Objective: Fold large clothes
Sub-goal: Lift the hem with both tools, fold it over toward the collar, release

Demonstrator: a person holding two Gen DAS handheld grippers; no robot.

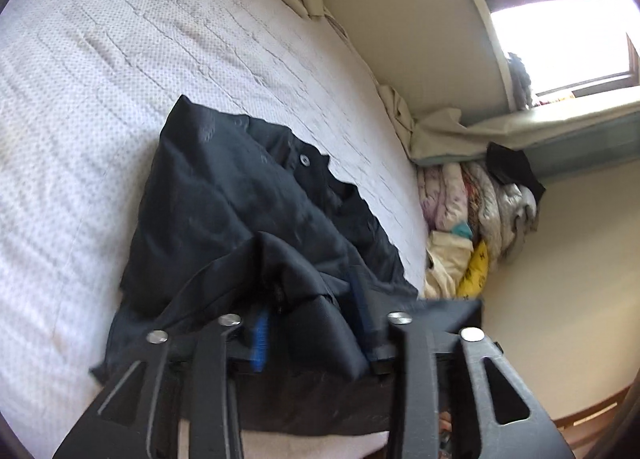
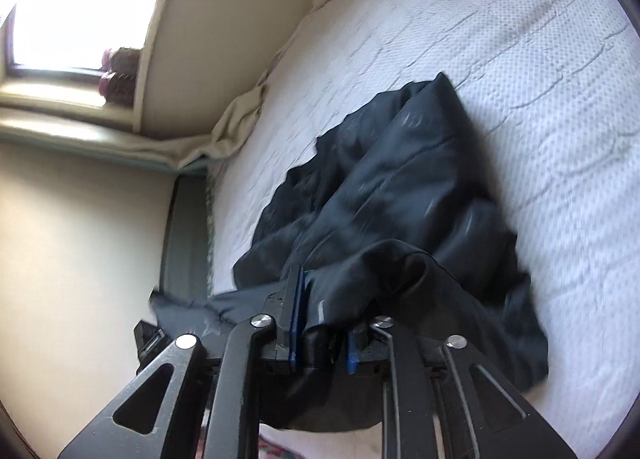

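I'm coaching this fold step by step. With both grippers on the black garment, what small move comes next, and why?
Probably carry the held edge forward over the dark black garment and lay it flat: left gripper and right gripper each pinch bunched fabric at the near edge; the rest lies rumpled on the white textured bedspread.

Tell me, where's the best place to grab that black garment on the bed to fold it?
Probably the near edge of the black garment, coming from the bed's near side: both the left gripper and right gripper pinch bunched fabric there, while the far part lies flat.

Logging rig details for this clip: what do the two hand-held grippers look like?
Both match: the left hand-held gripper and right hand-held gripper have black linkage arms with triangular cutouts, round silver pivot bolts and blue pads on black fingers. No cables or sleeves visible.
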